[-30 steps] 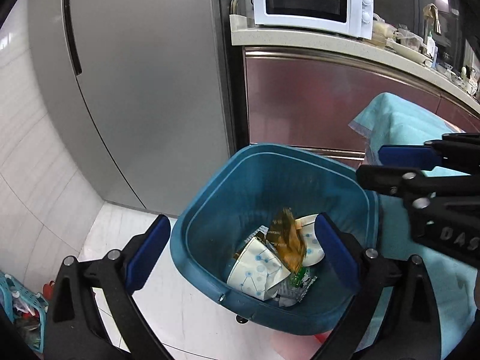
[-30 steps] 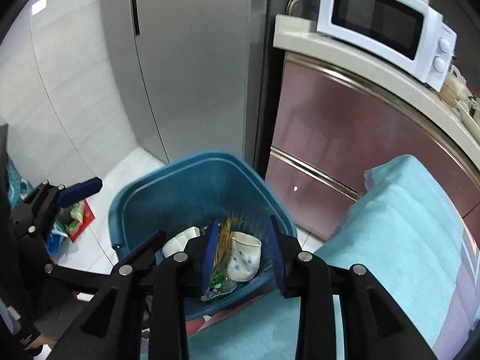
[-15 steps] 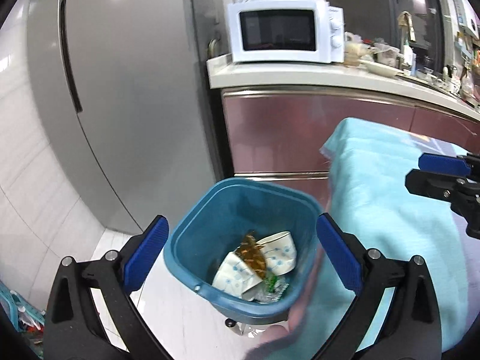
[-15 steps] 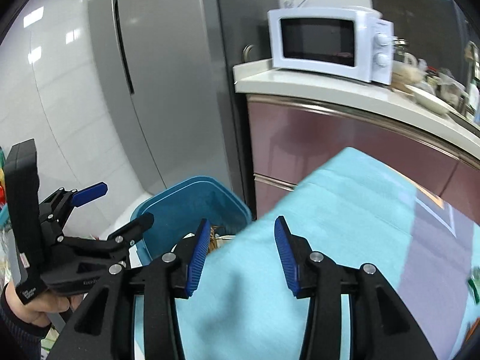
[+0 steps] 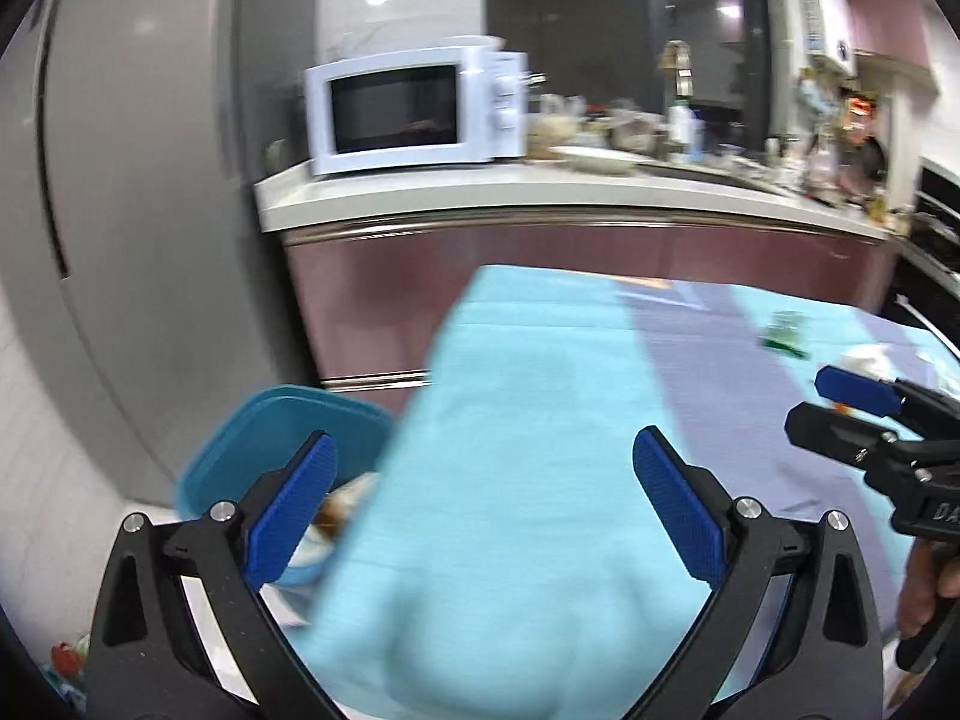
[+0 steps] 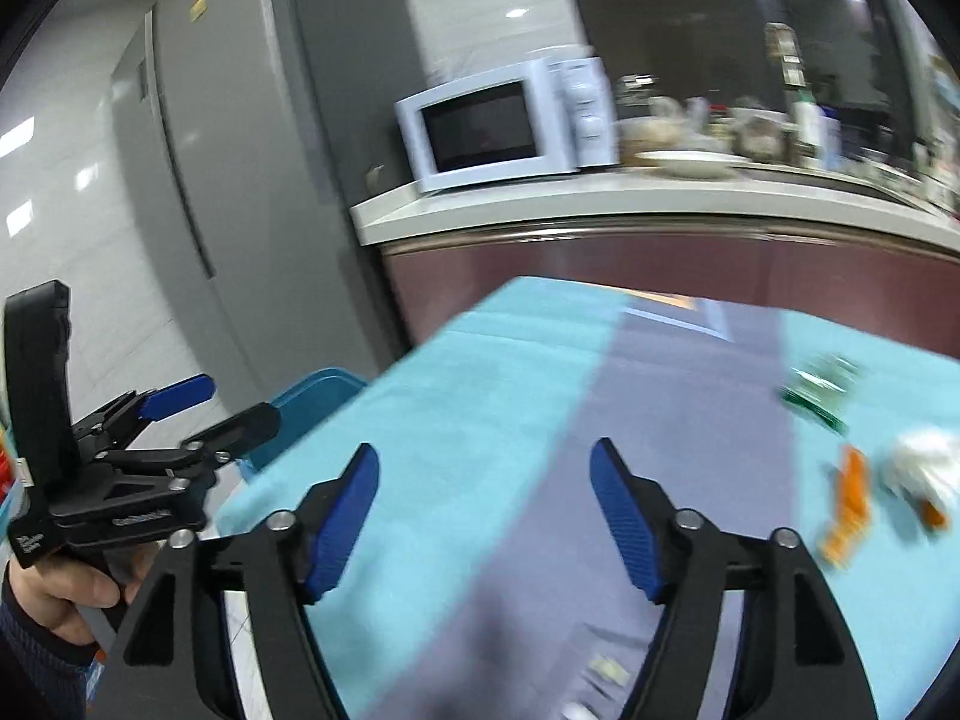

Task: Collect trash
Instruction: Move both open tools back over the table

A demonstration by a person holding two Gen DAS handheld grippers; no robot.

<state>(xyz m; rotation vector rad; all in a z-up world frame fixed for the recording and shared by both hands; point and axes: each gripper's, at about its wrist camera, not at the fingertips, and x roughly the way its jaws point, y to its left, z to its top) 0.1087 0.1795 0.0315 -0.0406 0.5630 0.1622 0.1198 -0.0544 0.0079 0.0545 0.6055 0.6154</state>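
Both views have been swung up from the bin (image 5: 282, 420) to the table (image 6: 480, 420). Left gripper (image 5: 483, 507) and right gripper (image 6: 483, 516) are held wide, nothing between the jaws. Trash lies at three o'clock of the right gripper: an orange wrapper (image 6: 849, 504), a white wad (image 6: 927, 468), a green packet (image 6: 819, 387). Blur is heavy; a misjudged grasp or bunched cloth is judged possible. At twelve o'clock, a counter (image 5: 540, 192) carries a microwave (image 5: 414, 111); a fridge (image 5: 120, 180) stands at ten.
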